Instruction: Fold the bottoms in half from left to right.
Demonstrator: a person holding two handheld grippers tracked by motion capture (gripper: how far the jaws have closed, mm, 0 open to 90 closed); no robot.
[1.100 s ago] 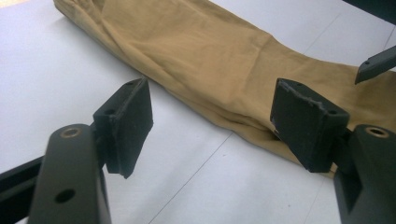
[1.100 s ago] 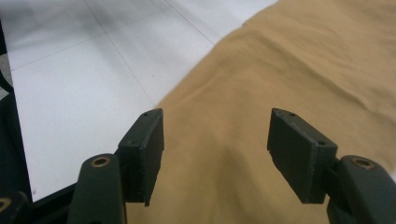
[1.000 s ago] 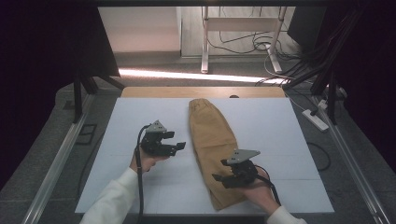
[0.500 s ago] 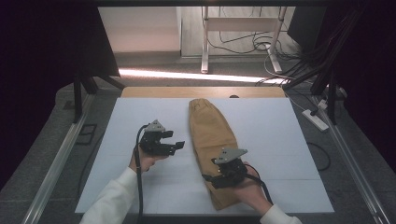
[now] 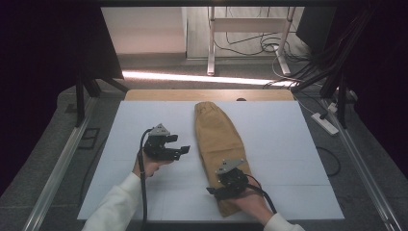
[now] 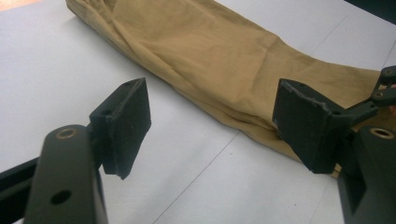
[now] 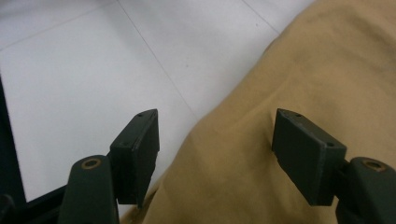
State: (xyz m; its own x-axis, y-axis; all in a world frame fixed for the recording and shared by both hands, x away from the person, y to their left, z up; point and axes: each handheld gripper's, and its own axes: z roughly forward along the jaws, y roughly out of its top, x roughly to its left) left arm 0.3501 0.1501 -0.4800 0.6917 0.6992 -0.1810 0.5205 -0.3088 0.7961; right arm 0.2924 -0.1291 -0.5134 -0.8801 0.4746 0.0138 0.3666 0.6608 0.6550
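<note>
A tan garment point(image 5: 219, 139), folded long and narrow, lies lengthwise on the white table top point(image 5: 288, 144). My left gripper point(image 5: 182, 150) hovers over bare table just left of the garment, pointing at it. Its jaws are open, and between them I see the cloth's folded edge point(image 6: 210, 51) farther off, untouched. My right gripper point(image 5: 214, 191) is low over the garment's near end, pointing left. It is open and straddles the cloth's left edge point(image 7: 303, 70): one pad point(image 7: 140, 149) is over white table, the other point(image 7: 306, 154) over fabric. Nothing is pinched.
A wooden strip point(image 5: 207, 95) borders the table's far edge. Metal rails point(image 5: 57, 168) run along both sides. A white power strip point(image 5: 326, 123) and cables lie on the floor to the right. White table surface stretches on both sides of the garment.
The right gripper has shifted left and a little lower, from the garment's right side to its near left edge. The left gripper has stayed put.
</note>
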